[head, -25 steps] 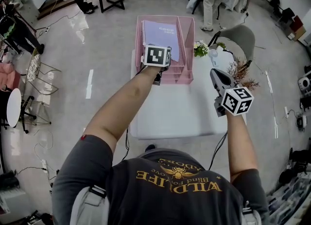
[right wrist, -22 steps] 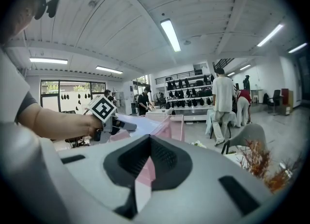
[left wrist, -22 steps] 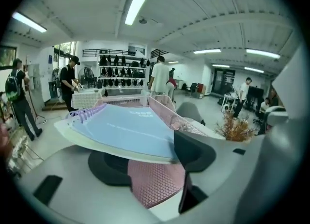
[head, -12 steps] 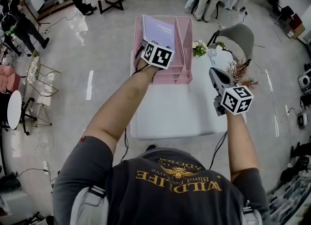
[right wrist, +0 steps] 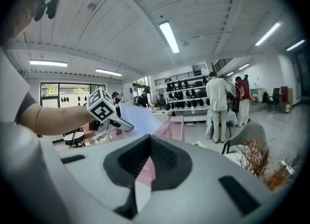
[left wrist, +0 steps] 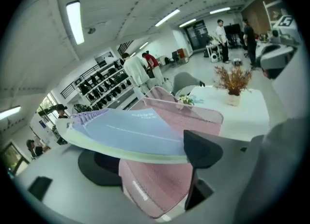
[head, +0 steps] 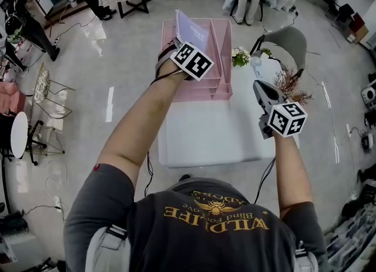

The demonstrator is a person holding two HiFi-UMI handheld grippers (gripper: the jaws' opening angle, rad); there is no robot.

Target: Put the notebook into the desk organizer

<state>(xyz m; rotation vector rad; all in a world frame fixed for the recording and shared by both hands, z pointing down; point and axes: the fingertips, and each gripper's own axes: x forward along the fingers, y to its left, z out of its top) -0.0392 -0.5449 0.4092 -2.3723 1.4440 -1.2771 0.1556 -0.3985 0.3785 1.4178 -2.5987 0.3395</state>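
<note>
Bench (head: 205,136), far edge: organizer (head: 222,39). Notebook (head: 191,29) tilted in left slot, edge between left gripper (left wrist: 155,160) jaws; just been opening, now wide, not clamping, likely to let it drop. Right gripper (head: 262,91) jaws together, empty, parked clear.

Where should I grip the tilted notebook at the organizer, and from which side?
Take the notebook by its plain near edge, opposite the spiral binding, coming from the person's side above the organizer. It is tilted with that edge outermost, so fingers fit over both covers.
</note>
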